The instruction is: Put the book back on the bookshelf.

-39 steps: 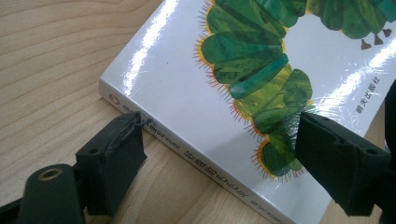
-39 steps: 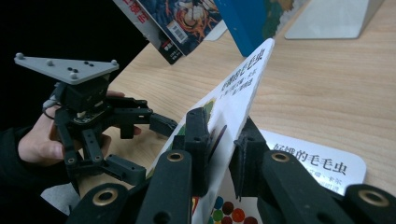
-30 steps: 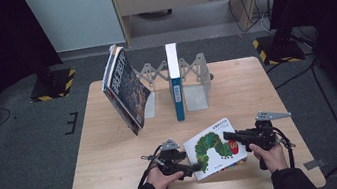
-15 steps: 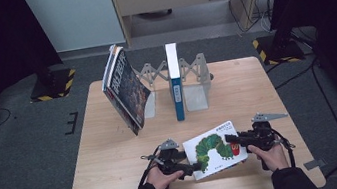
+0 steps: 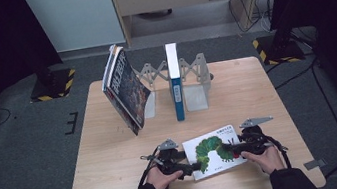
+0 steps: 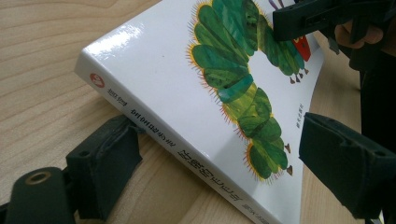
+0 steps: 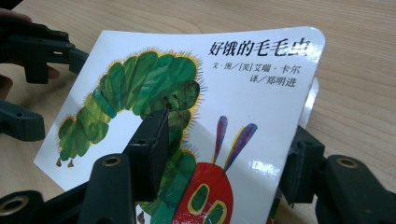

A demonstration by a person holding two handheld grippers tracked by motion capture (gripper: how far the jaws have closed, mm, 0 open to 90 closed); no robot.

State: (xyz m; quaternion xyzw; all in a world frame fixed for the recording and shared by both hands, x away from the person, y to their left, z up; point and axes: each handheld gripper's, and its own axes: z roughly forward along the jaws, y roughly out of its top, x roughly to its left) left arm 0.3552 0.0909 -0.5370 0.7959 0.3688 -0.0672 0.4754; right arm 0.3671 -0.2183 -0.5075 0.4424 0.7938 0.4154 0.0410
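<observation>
A white picture book [image 5: 214, 151] with a green caterpillar on its cover lies at the front of the wooden table [image 5: 114, 153]. My left gripper [image 5: 191, 166] is at its spine side. In the left gripper view the book [image 6: 187, 70] sits between wide-set jaws, one by the spine's lower edge, the other clear of the cover. My right gripper [image 5: 233, 151] is at the book's right edge. Its jaws have just been opening. In the right gripper view one jaw rests over the cover [image 7: 261, 93] and the other stands past the edge, so the right gripper [image 7: 231, 140] is open.
A dark book [image 5: 125, 91] leans at the back left of the table. A thin blue book [image 5: 175, 88] stands upright in a grey metal folding rack [image 5: 194, 78] at the back middle. The other gripper's jaws [image 7: 51, 88] show across the book.
The right gripper has sunk a little with the book's right edge, and the book now lies flatter on the table. Its jaws have parted. The left gripper has kept its place.
</observation>
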